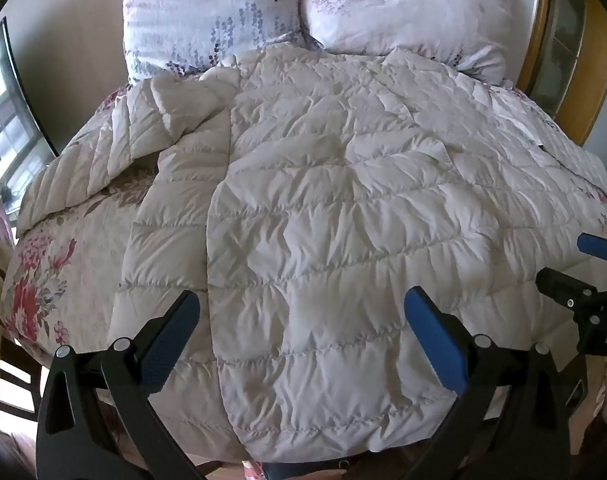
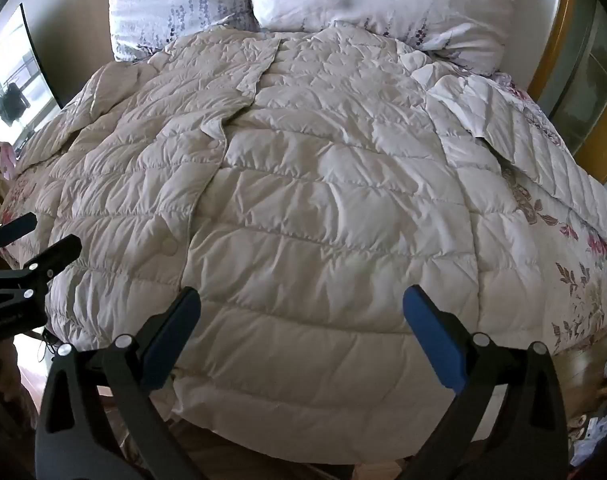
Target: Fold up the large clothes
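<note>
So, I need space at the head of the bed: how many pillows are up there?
2, side by side behind the coat: left pillow, right pillow. More may be hidden beneath them.

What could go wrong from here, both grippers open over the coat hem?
1. The puffy quilted coat is thick and slick; the right gripper may pinch only the top layer or slip off.
2. The overlapped front placket could let the left gripper catch one panel only, skewing the fold.
3. The spread sleeve lies on the floral bedspread and may drag when lifted.
</note>
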The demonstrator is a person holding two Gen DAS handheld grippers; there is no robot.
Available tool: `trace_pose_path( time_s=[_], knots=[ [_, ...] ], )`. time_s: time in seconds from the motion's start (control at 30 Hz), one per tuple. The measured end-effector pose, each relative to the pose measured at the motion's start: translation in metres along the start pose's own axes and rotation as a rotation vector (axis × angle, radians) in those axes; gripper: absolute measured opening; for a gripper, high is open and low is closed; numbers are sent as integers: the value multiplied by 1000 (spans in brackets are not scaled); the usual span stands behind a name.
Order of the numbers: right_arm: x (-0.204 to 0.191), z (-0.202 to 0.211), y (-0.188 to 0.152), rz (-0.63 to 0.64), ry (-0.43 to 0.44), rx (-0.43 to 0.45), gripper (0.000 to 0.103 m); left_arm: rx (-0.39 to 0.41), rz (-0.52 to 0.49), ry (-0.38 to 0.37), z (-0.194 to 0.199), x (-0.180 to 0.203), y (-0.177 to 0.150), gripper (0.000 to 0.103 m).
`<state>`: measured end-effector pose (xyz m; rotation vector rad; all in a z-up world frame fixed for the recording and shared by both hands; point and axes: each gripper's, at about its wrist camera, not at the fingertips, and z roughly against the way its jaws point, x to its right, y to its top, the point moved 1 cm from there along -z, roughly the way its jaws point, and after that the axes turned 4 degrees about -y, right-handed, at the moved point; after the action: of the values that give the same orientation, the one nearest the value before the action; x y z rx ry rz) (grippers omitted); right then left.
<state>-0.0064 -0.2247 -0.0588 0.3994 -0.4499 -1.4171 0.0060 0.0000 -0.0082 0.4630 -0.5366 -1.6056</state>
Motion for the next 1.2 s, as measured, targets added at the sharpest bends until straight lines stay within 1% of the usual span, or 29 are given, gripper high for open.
trace_pose_path(
  time_s=[0.27, 0.5, 0.57, 1.2],
  knots=[
    [-1, 1, 0, 0, 1, -1, 101, 4, -6, -3, 3, 1, -1, 102],
    [-2, 2, 0, -1, -2, -1, 101, -8, 7, -2, 0, -1, 0, 102],
    [-2, 2, 0, -3, -3, 0, 101, -8, 10, -1, 0, -5, -6, 102],
    [2, 2, 0, -8, -2, -2, 101, -15, 10, -7, -3, -5, -3, 102]
  ],
)
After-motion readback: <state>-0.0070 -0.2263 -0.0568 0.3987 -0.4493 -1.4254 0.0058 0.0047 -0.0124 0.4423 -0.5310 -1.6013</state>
